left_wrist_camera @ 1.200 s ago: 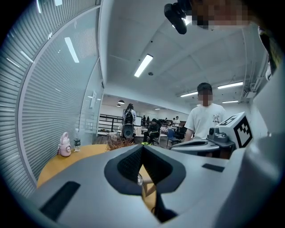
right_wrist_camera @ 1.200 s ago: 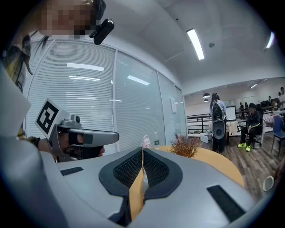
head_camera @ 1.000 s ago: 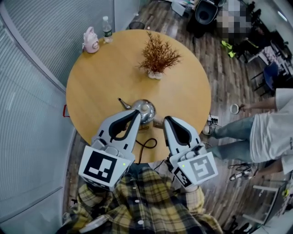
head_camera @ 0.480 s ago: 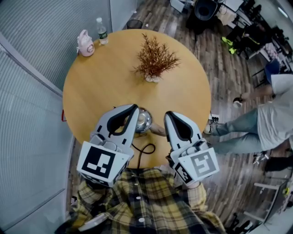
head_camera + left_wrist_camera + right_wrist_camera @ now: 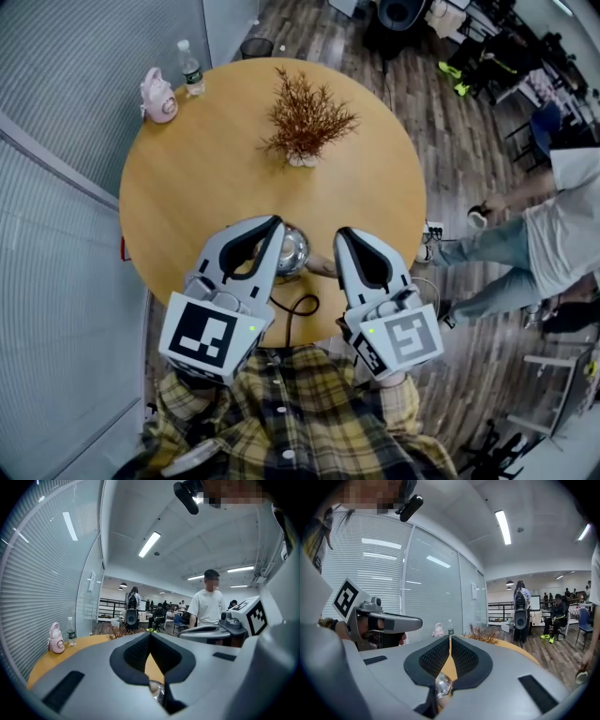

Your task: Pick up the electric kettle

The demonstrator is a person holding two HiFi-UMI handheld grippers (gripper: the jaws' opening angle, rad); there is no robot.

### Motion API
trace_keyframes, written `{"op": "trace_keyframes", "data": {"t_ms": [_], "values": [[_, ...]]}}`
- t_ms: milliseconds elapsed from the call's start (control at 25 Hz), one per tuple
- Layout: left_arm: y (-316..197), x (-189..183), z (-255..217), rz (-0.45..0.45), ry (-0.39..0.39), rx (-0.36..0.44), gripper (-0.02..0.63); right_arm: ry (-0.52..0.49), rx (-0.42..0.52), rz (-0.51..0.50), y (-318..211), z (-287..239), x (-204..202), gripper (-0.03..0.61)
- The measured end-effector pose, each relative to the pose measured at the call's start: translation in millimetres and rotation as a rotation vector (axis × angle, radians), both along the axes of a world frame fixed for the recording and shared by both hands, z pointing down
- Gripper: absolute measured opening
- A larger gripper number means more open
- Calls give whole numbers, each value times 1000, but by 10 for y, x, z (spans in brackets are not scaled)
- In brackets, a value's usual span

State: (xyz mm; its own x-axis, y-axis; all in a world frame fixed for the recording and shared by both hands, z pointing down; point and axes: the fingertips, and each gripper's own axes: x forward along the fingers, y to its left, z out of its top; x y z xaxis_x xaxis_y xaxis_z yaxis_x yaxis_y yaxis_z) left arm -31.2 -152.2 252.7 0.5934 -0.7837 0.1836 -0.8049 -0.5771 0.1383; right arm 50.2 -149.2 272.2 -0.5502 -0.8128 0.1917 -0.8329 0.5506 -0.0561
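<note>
A second ago the kettle (image 5: 293, 251) stood in plain sight on the table (image 5: 206, 159), just beyond both sets of fingers, its spout showing ahead of the left ones. Since then the left gripper (image 5: 274, 225) has pushed forward over it. The spout is now hidden under the left fingers. The steel body shows only in the gap between the two grippers, just right of the left fingers and just left of the right gripper (image 5: 343, 235). What looks like its handle (image 5: 321, 266) points toward the right fingers. Over the last half second the grippers have barely shifted against the kettle.

Both sets of fingers are clenched tip to tip and grasp nothing. Each gripper view shows only a glint of the kettle through the hollow behind the tips.

The approach looks about finished, but the grasp has not begun and the kettle still rests on the table. The fingers would have to part before closing on the handle, and the right ones seem nearer to it.
</note>
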Motion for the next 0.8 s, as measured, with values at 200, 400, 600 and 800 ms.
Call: {"op": "trace_keyframes", "data": {"t_ms": [200,400,600,800], "values": [[-1,-27,52,9,0,-20,2,-4,-19,30,12,68,34,35],[-36,-47,134,17,-15,-31,3,-8,-34,58,44,196,77,37],[-77,-6,215,26,-11,-35,2,-3,-65,66,61,334,130,120],[-61,27,310,34,-11,-51,3,1,-95,85,136,515,187,152]]}}
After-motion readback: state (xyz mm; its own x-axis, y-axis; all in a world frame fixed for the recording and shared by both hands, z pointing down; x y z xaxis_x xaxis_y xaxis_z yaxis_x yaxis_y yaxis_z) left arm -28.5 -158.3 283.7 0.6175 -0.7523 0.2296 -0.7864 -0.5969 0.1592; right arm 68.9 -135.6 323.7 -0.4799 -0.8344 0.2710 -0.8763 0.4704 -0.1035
